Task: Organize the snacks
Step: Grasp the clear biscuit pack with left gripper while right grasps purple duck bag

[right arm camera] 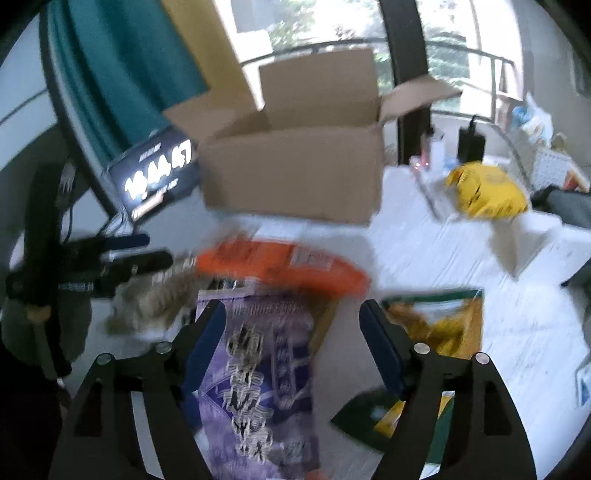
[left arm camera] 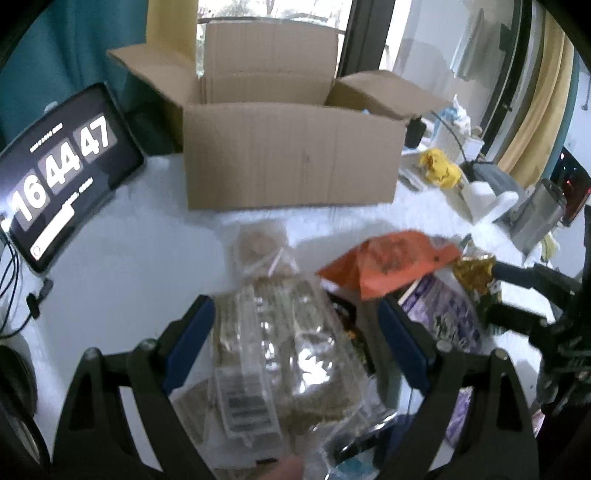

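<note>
White table [left arm camera: 129, 295] (cluttered) by a window [right arm camera: 332, 29].

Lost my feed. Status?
Both grippers, left and right, open, empty. Snack pile on table; purple pack under right. Cardboard box open, unobstructed.

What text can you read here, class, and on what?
"16 44 47": tablet clock; its small lines are too blurred.
Purple packet: large print, blurred, unreadable.
Orange packet: label unreadable.
Clear packet: barcode label, too small.
</note>
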Motion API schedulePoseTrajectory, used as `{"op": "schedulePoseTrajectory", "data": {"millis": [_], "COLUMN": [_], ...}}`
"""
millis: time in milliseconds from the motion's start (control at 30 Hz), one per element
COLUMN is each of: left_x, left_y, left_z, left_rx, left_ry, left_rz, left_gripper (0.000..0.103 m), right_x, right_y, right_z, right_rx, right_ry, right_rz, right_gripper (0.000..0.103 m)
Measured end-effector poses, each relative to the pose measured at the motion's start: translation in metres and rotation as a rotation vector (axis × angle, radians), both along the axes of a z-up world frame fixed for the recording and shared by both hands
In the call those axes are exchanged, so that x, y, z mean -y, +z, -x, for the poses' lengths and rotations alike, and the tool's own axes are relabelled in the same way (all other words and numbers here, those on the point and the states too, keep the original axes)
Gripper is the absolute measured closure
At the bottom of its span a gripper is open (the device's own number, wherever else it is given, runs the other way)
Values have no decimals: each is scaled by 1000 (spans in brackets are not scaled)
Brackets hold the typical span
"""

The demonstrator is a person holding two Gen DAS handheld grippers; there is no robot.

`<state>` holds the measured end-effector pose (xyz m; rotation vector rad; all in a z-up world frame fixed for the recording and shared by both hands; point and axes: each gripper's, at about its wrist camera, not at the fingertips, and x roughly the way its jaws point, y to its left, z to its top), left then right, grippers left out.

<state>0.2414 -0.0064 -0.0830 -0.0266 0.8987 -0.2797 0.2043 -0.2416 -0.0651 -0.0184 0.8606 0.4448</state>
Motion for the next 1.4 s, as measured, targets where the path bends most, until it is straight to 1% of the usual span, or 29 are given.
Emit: {"op": "schedulePoseTrajectory", "data": {"millis": [167, 333, 500, 633, 733, 833, 900, 933, 1000, 1100, 1200, 1300, 1400], "left_x": [-3, -9, -13, -14, -13, -12, -11, -11, -9, -9, -9, -5, -3], "left_y": [-13, -20, -28, -34, -35, -36, -36, -36, -37, -34, -27, -19, -12], "left_z": [4, 4, -1, -3, -1, 1, 1, 2, 3, 5, 9, 14, 18], "left_rx": [-29, -46, -60, -78, -69, -64, -60, -58, -53, -51, -41, -27, -16], "left_ry": [7, 29, 47, 43, 32, 20, 16, 14, 6, 13, 3, -1, 6], "left_rz": [-10, -6, -21, -8, -10, -5, -4, -4, -9, -9, 19, 13, 11], "left_gripper": [12, 12, 12, 12, 12, 13, 13, 15, 17, 21, 23, 25, 25], "right_x": [-9, -22, -34, -37, -35, -33, -29, -26, -22, -19, -15, -11, -8], "right_y": [-20, -36, -51, -56, -56, -53, -49, -48, -46, -43, -37, -29, -16], "right_z": [14, 24, 32, 34, 34, 36, 39, 40, 40, 44, 47, 47, 50], "right_rx": [-53, -93, -101, -99, -102, -92, -89, -88, -79, -56, -29, -11, 26], "right_ry": [35, 84, 119, 127, 128, 133, 136, 136, 139, 157, 168, 179, 193], "right_rz": [3, 40, 112, 111, 108, 119, 118, 110, 103, 111, 89, 75, 57], "right_gripper": [23, 23, 22, 21, 23, 34, 51, 55, 73, 81, 85, 86, 88]}}
